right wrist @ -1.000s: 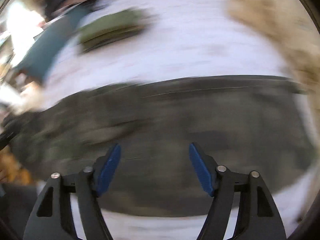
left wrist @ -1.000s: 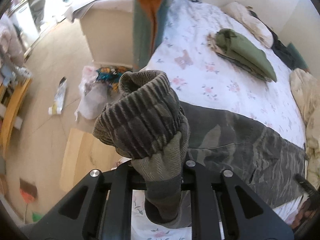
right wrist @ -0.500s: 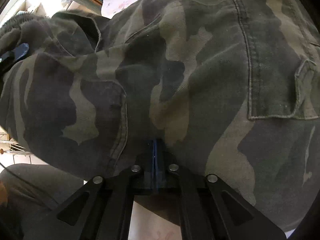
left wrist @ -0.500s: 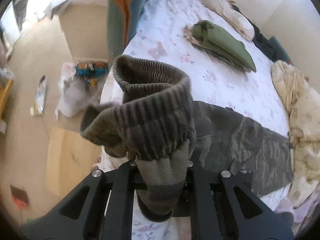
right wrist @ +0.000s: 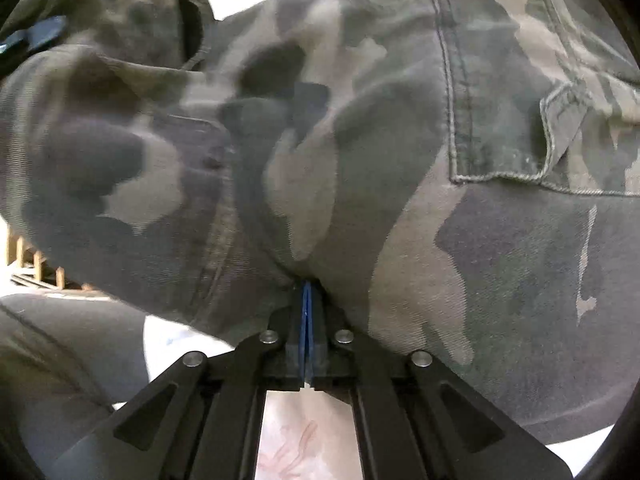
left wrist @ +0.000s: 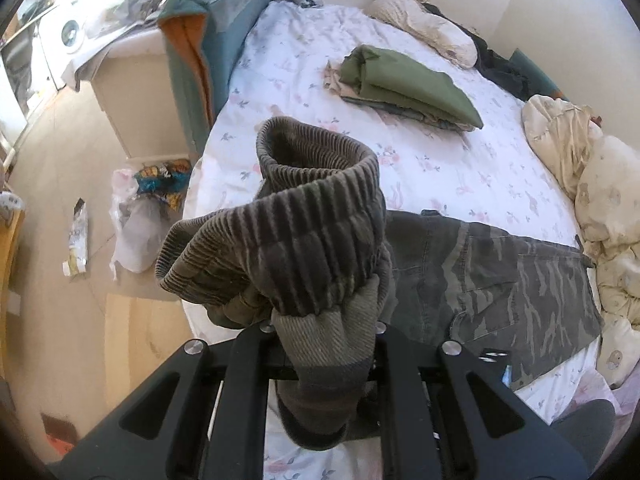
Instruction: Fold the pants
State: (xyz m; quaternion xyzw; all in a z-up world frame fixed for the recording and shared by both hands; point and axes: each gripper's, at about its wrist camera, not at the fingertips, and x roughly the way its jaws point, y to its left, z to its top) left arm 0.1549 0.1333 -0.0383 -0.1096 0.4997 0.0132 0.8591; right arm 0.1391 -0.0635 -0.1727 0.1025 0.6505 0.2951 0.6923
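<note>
Camouflage pants (left wrist: pixel 500 280) lie across the white flowered bed (left wrist: pixel 320 92). My left gripper (left wrist: pixel 324 344) is shut on their ribbed leg cuffs (left wrist: pixel 304 220), which stand bunched up in front of the lens and hide the fingertips. The right wrist view is filled with camouflage cloth (right wrist: pixel 400 160) showing a seam and a pocket. My right gripper (right wrist: pixel 306 292) is shut on a pinch of that cloth at the pants' near edge, its blue pads pressed together. The left gripper's blue pad (right wrist: pixel 36 38) shows at the far left of that view.
A stack of folded clothes topped by a green garment (left wrist: pixel 404 84) lies further up the bed. Cream bedding (left wrist: pixel 600 200) is heaped along the right side. A teal cover (left wrist: pixel 208 40) hangs over a white cabinet (left wrist: pixel 132 92) on the left. Bags (left wrist: pixel 144 208) litter the floor.
My right gripper came down onto the pants and shut on the cloth. My left gripper shifted along the bed's edge with the cuffs still in it.
</note>
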